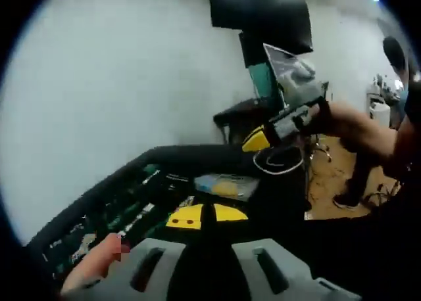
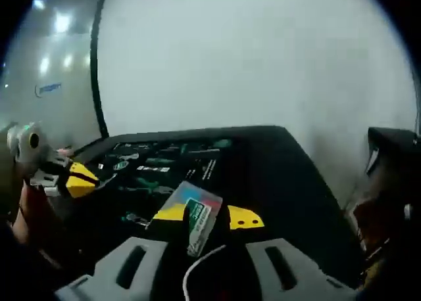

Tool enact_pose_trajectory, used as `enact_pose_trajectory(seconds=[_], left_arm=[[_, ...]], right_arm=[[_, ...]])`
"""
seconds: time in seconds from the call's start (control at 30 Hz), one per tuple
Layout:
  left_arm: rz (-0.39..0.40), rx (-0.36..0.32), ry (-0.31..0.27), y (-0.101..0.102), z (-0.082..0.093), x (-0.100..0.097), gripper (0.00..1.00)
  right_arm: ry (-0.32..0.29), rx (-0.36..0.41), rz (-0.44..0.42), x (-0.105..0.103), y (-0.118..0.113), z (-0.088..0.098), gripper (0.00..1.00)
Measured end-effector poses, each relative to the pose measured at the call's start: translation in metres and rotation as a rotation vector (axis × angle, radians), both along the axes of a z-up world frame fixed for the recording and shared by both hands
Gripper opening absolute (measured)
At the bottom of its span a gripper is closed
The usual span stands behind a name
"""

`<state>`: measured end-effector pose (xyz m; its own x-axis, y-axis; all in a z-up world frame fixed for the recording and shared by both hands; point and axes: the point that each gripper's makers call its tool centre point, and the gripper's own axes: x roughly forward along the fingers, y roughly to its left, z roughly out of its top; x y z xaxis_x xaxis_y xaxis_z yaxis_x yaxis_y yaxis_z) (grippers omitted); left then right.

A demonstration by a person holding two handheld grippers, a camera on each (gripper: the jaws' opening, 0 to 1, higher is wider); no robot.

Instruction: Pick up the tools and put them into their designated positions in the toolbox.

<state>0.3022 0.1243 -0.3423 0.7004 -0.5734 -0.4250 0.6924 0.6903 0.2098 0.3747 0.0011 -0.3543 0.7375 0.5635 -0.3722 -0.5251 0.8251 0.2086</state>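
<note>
The open black toolbox (image 1: 125, 212) holds rows of green-marked tools; in the right gripper view the toolbox (image 2: 164, 163) lies ahead of my jaws. My right gripper (image 2: 208, 215) is shut on a small clear packet (image 2: 197, 217) with a green, red and blue label. In the left gripper view the right gripper (image 1: 266, 135) hangs at the right, above the case. My left gripper (image 1: 207, 214) has its yellow tips together, just short of a clear packet with yellow contents (image 1: 223, 185) lying on the case. The left gripper (image 2: 80, 176) also appears at the left edge of the right gripper view.
A person's finger (image 1: 105, 254) rests by the left jaw's base, and an arm (image 1: 355, 127) reaches in from the right. A black bin with a white rim (image 1: 279, 163) stands behind the case. A white cable (image 2: 197, 268) curls between the right jaws' bases.
</note>
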Motion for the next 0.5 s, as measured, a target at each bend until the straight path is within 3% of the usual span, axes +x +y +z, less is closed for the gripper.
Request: enact_pose_trajectory(seconds=[0.03,0.1,0.13,0.17,0.23,0.3,0.33,0.4,0.43,0.5], left_arm=[[0.003,-0.013,-0.02,-0.009,0.003,0.01,0.05],[-0.097,0.046,-0.052,-0.031,0.004,0.022,0.06],[-0.107,0.067,-0.039,-0.039,0.003,0.026,0.07],[-0.133,0.147,-0.04,-0.047,-0.004,0.034,0.07],[-0.141,0.23,-0.036,-0.056,-0.014,0.051,0.07],[-0.163,0.217,-0.006,-0.069,-0.023,0.062,0.07],[-0.172,0.232,0.011,-0.071,-0.03,0.064,0.06],[-0.205,0.382,0.05,-0.06,-0.054,0.059,0.03],[-0.21,0.295,-0.02,-0.067,-0.042,0.064,0.03],[-0.186,0.308,0.019,-0.06,-0.044,0.063,0.03]], right_arm=[[0.077,0.093,-0.034,0.001,-0.001,-0.003,0.14],[0.306,0.276,-0.019,-0.008,0.006,-0.015,0.14],[0.369,0.341,-0.002,-0.011,0.009,-0.015,0.15],[0.366,0.361,-0.004,-0.01,0.009,-0.013,0.17],[0.263,0.309,-0.024,-0.003,0.002,-0.008,0.24],[0.202,0.282,-0.047,0.003,-0.005,-0.006,0.25],[0.205,0.284,-0.04,0.002,-0.005,-0.006,0.25],[0.204,0.287,-0.04,0.004,-0.009,-0.008,0.25],[0.21,0.285,-0.04,0.003,-0.01,-0.009,0.25],[0.256,0.301,-0.046,0.002,-0.011,-0.013,0.29]])
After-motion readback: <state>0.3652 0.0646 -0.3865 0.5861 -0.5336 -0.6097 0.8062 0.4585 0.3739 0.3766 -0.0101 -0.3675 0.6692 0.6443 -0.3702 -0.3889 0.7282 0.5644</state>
